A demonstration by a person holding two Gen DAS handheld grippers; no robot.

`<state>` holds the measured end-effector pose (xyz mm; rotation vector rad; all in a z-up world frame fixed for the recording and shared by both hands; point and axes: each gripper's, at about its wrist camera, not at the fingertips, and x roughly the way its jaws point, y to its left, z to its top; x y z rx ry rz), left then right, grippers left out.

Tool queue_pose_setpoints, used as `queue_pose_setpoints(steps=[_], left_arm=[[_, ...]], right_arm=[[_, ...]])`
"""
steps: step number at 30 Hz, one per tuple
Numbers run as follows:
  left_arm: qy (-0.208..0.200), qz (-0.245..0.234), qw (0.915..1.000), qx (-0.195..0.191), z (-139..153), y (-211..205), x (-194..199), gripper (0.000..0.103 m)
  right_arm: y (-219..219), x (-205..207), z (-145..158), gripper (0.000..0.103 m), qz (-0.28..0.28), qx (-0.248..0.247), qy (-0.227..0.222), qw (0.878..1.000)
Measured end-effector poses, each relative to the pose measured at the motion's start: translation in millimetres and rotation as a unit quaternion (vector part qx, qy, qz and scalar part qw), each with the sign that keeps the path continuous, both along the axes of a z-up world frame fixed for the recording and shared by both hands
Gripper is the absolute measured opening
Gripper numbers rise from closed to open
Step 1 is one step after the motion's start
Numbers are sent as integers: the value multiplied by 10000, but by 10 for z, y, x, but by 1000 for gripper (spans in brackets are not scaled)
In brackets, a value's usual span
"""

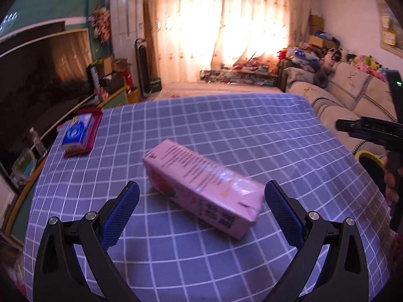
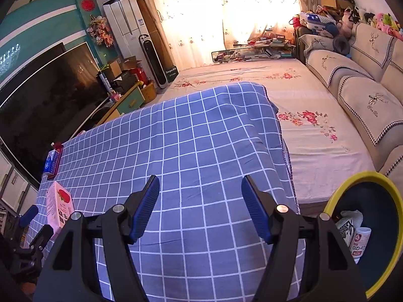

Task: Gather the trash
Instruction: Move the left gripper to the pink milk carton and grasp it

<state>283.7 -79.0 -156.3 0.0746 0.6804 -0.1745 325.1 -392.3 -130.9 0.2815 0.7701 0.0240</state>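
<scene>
Two grippers: left gripper (image 1: 201, 201) is gaping, nothing clamped; right gripper (image 2: 200, 201) is apart, empty.
Carton: pink carton (image 1: 201, 186) is lying slantwise; straddle its narrow sides.
Bin: yellow-rimmed bin (image 2: 352, 183) is waiting beside the table.

Legible markings are few.

1. White bottle (image 2: 359, 242), inside the yellow-rimmed bin (image 2: 393, 226) at near right: the label reads "Co-Q10", with a small round logo above it and a red tag below; both are too small to read.
2. Pink carton (image 2: 59, 210), lying on the checked cloth (image 2: 201, 151) at near left: large red Chinese characters beside a strawberry picture. In the left wrist view its side panels carry blurred fine print, not legible.
3. Base of the tower fan (image 2: 153, 63), far side, by the curtain: a short white brand word, not clearly legible.
4. Blue packet (image 1: 76, 132), far left on the cloth: a round logo, unreadable.
</scene>
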Motion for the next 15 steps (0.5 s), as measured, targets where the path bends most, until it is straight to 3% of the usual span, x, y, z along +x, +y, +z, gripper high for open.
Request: queue_pose_setpoints(steps=[2, 6, 10, 12, 15], left_arm=[[98, 115, 9998, -126, -27, 156, 50, 98], [35, 605, 9982, -17, 4, 411, 33, 98], [11, 1093, 9937, -246, 68, 703, 4, 98], [-120, 836, 9954, -452, 133, 662, -59, 98], [-274, 457, 9985, -142, 157, 329, -139, 98]], right_arm=[[-22, 7, -3, 64, -18, 17, 1, 10000], [-52, 19, -12, 64, -52, 34, 30, 10000], [-48, 29, -19, 64, -45, 21, 38, 10000], [-39, 35, -19, 64, -23, 22, 38, 10000], [-20, 39, -25, 64, -3, -7, 49, 10000]])
